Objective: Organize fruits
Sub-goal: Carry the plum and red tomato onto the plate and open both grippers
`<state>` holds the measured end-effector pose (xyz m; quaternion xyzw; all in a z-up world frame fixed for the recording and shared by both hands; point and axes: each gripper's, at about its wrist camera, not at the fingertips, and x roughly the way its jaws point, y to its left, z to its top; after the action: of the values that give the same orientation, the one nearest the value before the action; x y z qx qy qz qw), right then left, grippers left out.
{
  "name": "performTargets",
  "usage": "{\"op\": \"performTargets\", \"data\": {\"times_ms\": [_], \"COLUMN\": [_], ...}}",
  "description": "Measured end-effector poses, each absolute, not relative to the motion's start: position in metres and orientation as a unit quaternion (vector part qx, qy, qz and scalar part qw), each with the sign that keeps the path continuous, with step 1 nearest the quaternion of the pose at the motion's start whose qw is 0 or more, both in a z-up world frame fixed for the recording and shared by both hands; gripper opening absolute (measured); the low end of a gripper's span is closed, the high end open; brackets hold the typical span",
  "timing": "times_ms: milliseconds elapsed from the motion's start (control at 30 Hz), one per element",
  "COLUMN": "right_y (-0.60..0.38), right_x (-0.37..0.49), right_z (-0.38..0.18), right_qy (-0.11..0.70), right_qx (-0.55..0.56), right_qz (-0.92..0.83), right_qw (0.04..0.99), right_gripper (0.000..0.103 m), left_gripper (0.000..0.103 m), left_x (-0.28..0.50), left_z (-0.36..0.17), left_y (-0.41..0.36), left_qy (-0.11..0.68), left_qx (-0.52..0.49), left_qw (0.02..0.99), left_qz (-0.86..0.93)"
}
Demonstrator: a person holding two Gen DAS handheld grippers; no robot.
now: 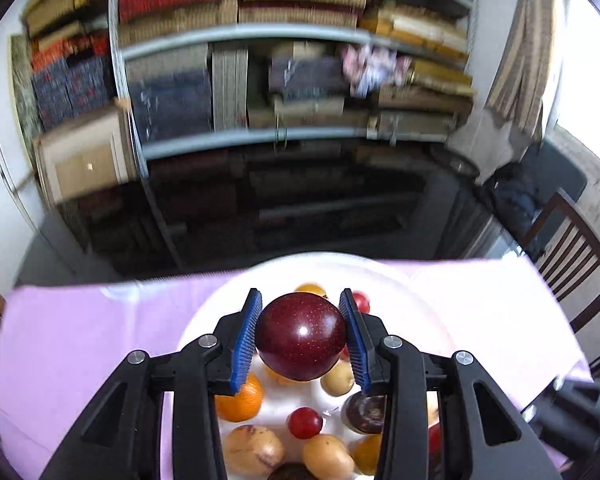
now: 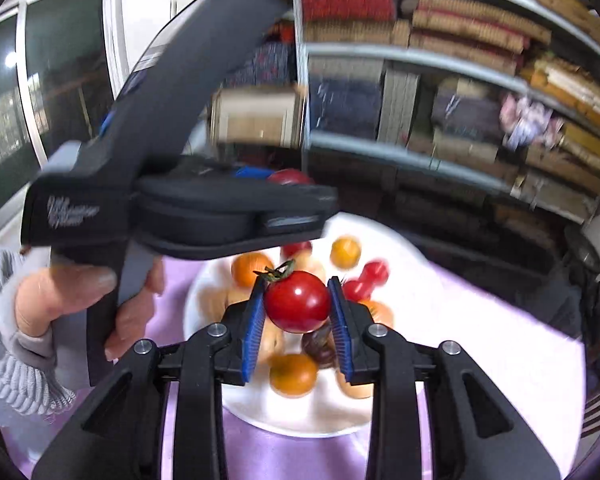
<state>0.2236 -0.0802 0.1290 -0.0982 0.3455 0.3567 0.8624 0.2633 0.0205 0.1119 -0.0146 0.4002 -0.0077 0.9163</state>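
Left gripper [image 1: 300, 334] pinches a glossy, speckled dark-red apple [image 1: 301, 337] between ribbed blue pads [image 1: 246, 340], held above the white plate [image 1: 228, 300]. Right gripper [image 2: 298, 316] pinches a smooth red tomato [image 2: 298, 302] with a green calyx, also above the plate. The round plate holds an orange [image 1: 240, 402], a small red fruit [image 1: 305, 423], tan oval fruits [image 1: 253, 450] and a dark round one [image 1: 366, 414]. The plate sits on a pink cloth [image 1: 80, 340], bare on either side of it; the plate's far rim lies near the cloth's far edge.
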Motion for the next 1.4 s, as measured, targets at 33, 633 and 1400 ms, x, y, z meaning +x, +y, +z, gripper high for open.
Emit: {"op": "performTargets", "data": {"times_ms": [33, 633, 1400], "right_y": [-0.075, -0.052, -0.084], "right_x": [0.227, 0.248, 0.196], "right_z": [0.12, 0.062, 0.113], "right_qy": [0.353, 0.385, 0.312], "right_qx": [-0.1, -0.097, -0.106], "right_qz": [0.358, 0.358, 0.352], "right_qw": [0.859, 0.845, 0.876], "right_gripper": [0.03, 0.03, 0.067], "left_gripper": [0.041, 0.042, 0.073], "left_x": [0.268, 0.297, 0.236], "left_z": [0.102, 0.05, 0.103], "left_y": [0.022, 0.019, 0.031], "left_qy": [0.409, 0.438, 0.354], "left_qx": [-0.014, -0.007, 0.013], "left_qw": [0.912, 0.899, 0.934], "left_qz": [-0.009, -0.013, 0.043]}}
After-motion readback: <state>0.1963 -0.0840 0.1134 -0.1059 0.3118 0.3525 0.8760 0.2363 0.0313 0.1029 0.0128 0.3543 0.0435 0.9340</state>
